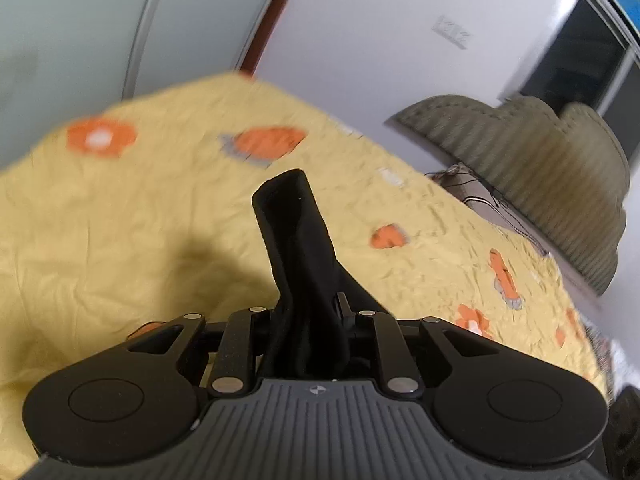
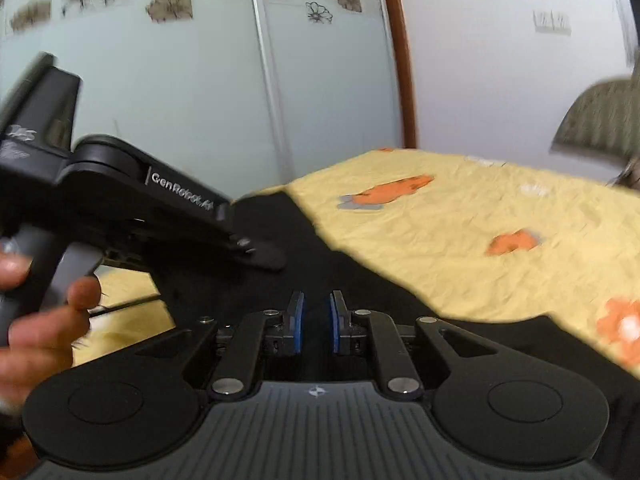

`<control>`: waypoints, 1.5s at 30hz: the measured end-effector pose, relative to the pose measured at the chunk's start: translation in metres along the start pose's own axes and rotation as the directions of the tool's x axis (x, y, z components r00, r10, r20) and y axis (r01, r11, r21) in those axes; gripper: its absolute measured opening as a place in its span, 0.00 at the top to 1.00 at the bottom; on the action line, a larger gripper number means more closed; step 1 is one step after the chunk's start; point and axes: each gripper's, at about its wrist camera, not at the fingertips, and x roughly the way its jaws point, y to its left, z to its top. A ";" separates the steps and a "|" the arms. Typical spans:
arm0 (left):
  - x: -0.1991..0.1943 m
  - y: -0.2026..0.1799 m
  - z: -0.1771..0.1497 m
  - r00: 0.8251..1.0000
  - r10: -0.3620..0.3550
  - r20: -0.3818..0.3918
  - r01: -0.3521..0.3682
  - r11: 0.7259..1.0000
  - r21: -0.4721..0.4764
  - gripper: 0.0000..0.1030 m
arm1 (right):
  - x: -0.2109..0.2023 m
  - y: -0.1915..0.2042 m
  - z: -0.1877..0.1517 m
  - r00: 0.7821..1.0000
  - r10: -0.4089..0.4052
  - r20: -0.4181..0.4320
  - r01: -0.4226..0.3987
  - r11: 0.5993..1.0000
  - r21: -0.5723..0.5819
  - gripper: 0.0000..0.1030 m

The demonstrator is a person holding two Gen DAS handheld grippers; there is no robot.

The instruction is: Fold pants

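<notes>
Through my left wrist camera, my left gripper [image 1: 306, 308] is clenched on a bunched fold of the black fabric pants [image 1: 296, 232], raised above the yellow bedsheet with orange flowers [image 1: 120, 208]; motion blur makes it hard to tell how deep the bite goes. Through my right wrist camera, my right gripper [image 2: 316, 322] stands released, blue pads apart with nothing between them, over the pants spread dark on the sheet [image 2: 480, 220]. A shallow left pinch could slip and spoil the fold.

My left gripper [image 2: 256, 256] crowds my left side; bare bedspread [image 2: 460, 232] lies open rightward, headboard [image 2: 600, 124] probably bounding it.
</notes>
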 end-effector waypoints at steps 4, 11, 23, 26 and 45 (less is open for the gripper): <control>-0.018 -0.046 -0.016 0.997 0.036 0.070 -0.042 0.995 0.092 0.80 | -0.013 -0.002 0.001 0.998 -0.002 0.058 0.001 1.000 0.020 0.88; -0.036 -0.125 -0.051 0.989 -0.019 0.150 -0.012 0.978 0.207 0.79 | -0.077 -0.032 -0.004 0.991 -0.024 0.133 0.013 0.996 0.085 0.88; 0.002 -0.267 -0.130 0.990 -0.141 0.027 0.115 0.891 0.438 0.74 | -0.180 -0.126 -0.048 0.972 -0.180 0.150 0.128 0.944 0.303 0.88; 0.016 -0.294 -0.152 0.986 -0.165 -0.013 0.152 0.865 0.478 0.74 | -0.199 -0.151 -0.063 0.966 -0.219 0.141 0.158 0.923 0.350 0.87; 0.057 -0.333 -0.204 0.919 -0.283 -0.273 0.390 0.751 0.533 0.27 | -0.270 -0.241 -0.137 0.903 -0.424 -0.067 0.390 0.744 0.542 0.86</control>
